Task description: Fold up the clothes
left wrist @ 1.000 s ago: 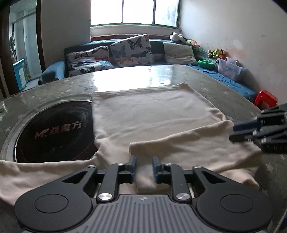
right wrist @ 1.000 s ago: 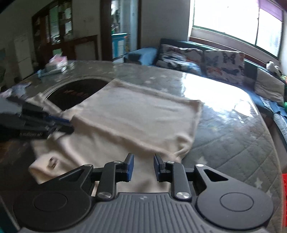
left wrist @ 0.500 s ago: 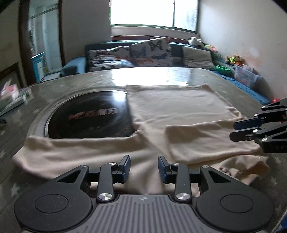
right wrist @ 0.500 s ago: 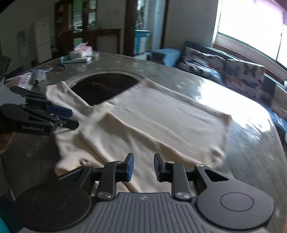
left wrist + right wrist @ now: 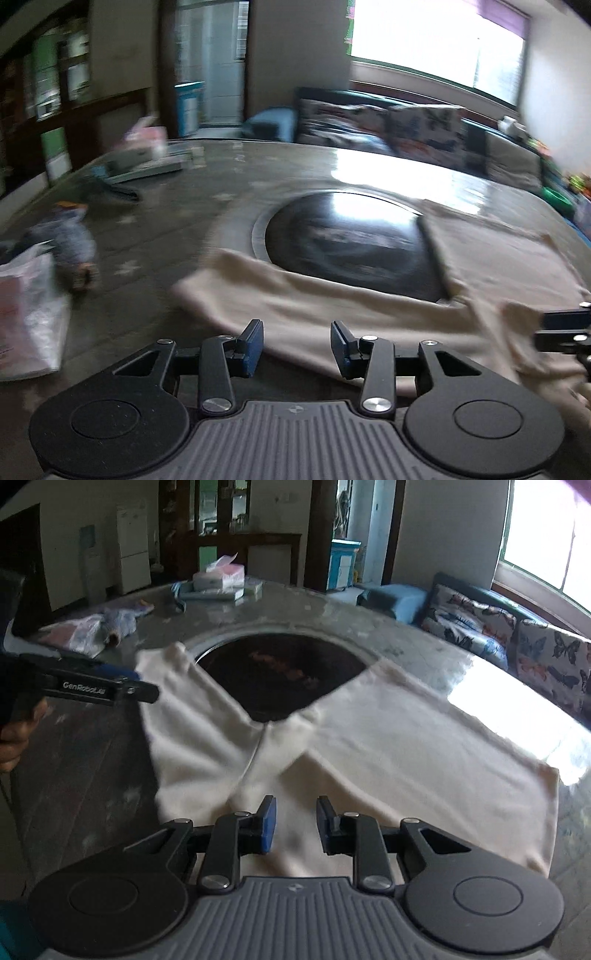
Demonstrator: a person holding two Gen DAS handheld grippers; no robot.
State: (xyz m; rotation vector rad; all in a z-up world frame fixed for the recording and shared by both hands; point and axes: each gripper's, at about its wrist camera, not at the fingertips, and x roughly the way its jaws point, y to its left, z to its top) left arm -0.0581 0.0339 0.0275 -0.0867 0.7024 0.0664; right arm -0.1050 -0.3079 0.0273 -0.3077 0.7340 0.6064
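Observation:
A cream long-sleeved top lies flat on the round table, its body toward the sofa side. One sleeve stretches left past the black round plate; the other is folded over the body. My left gripper hovers over the near edge of the stretched sleeve. Its jaws are opening and nothing is pinched between them. It shows again at the left of the right wrist view, left gripper, beside the sleeve's end. My right gripper is open over the chest, with only cloth below the gap.
The black plate sits sunk in the table's centre. A tissue box on books lies at the far side, with a plastic bag and crumpled cloth on the left. A sofa with butterfly cushions runs under the window.
My left gripper has let go of the folded sleeve, widened its jaws and swung left to the stretched sleeve. The right gripper has turned left over the top, its gap unchanged.

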